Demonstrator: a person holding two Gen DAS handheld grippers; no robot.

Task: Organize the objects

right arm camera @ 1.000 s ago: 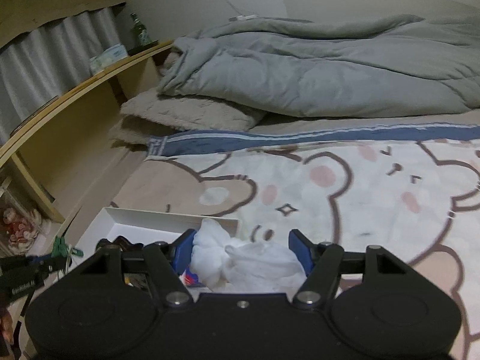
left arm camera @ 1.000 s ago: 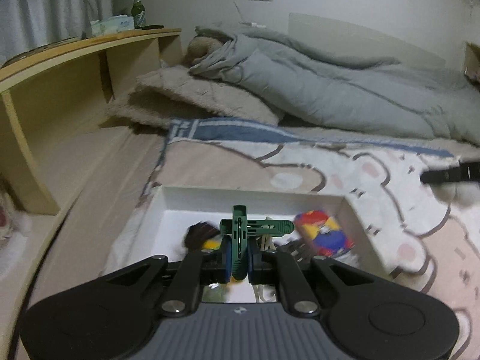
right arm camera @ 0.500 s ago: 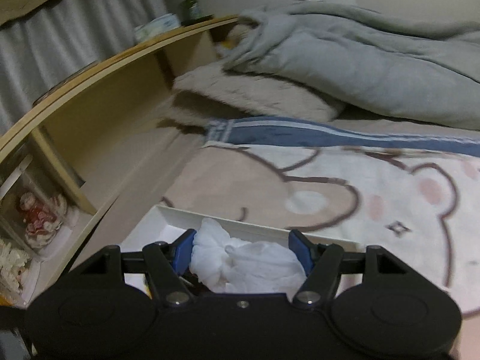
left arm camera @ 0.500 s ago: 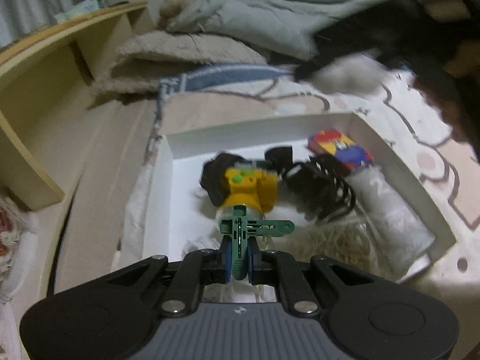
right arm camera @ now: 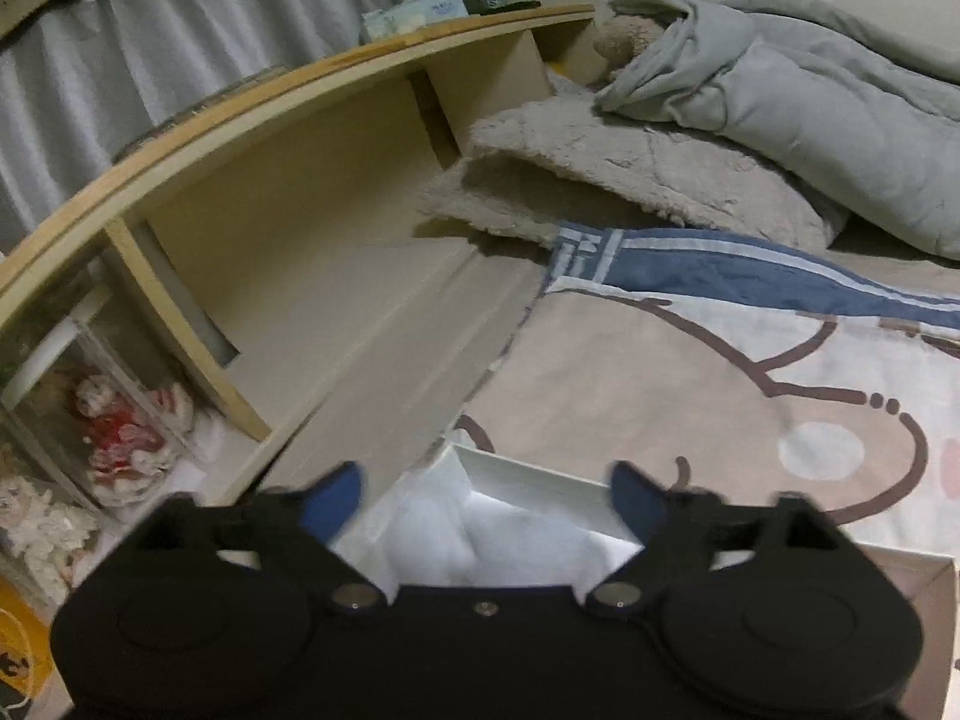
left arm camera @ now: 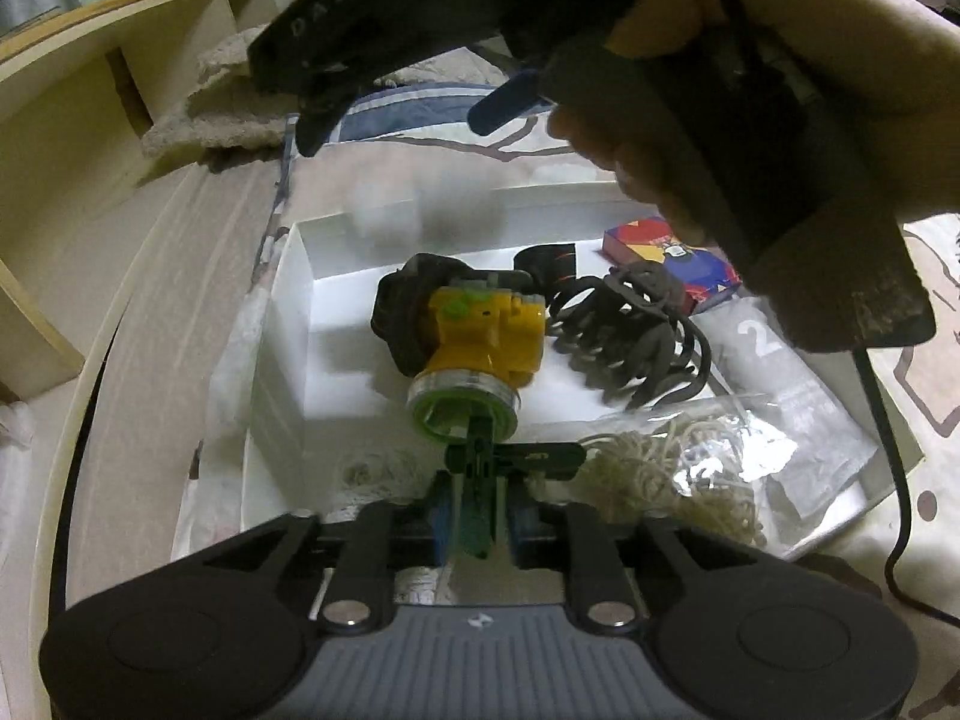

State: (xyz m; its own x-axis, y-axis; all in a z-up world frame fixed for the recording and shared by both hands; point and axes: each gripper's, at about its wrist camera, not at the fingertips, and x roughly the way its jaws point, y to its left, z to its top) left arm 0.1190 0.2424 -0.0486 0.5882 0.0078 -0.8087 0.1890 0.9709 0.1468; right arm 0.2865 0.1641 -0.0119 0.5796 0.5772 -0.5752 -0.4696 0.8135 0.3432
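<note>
White box (left arm camera: 288,276) on bed; both jaws just opened, releasing cloth (right arm camera: 480,534), clip (left arm camera: 480,480).

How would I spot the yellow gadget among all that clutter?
Find the shallow white box lying on the bear-print blanket. The yellow gadget lies near its middle, left of a dark claw hair clip; nothing else there is bright yellow with a green-rimmed round end.

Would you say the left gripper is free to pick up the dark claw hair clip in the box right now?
Probably not yet: the left gripper has a green clip between its just-opening jaws, and the right hand hangs over the hair clip.
</note>
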